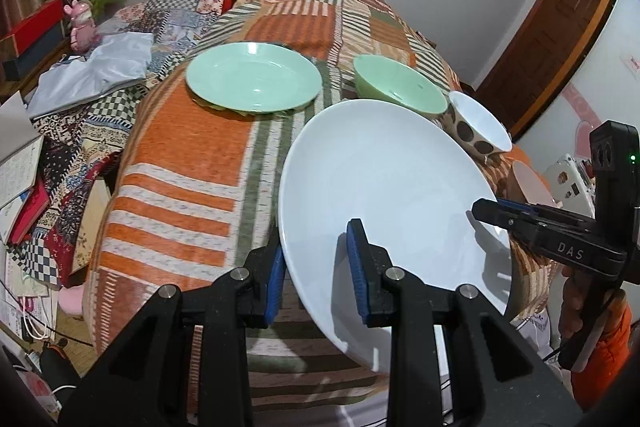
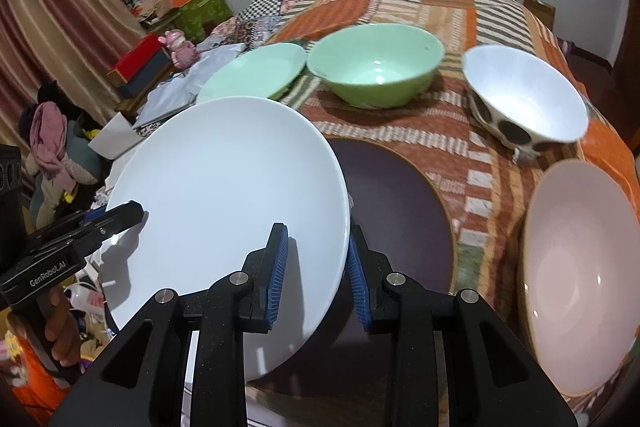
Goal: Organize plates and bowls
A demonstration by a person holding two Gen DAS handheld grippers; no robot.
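A large white plate (image 1: 392, 179) (image 2: 224, 179) hangs tilted above the patchwork-covered table (image 1: 180, 167), held by its rim from two sides. My left gripper (image 1: 316, 267) is shut on its near-left rim, and my right gripper (image 2: 316, 269) is shut on the opposite rim. Each gripper shows in the other's view, the right gripper (image 1: 492, 213) and the left gripper (image 2: 128, 213). On the cloth behind lie a green plate (image 1: 252, 77) (image 2: 256, 71), a green bowl (image 1: 400, 85) (image 2: 376, 67) and a spotted bowl (image 1: 476, 123) (image 2: 524, 95). A dark purple plate (image 2: 400, 211) lies partly under the white one, with a pale pink bowl (image 2: 580, 267) to its right.
Left of the table a lower surface holds patterned fabric, a grey bag (image 1: 96, 71), a pink figurine (image 1: 82, 23) and boxes. Books and cables crowd the floor at the left. A wooden door (image 1: 560, 27) stands at the right, and a hand (image 2: 60, 331) in an orange sleeve grips the left handle.
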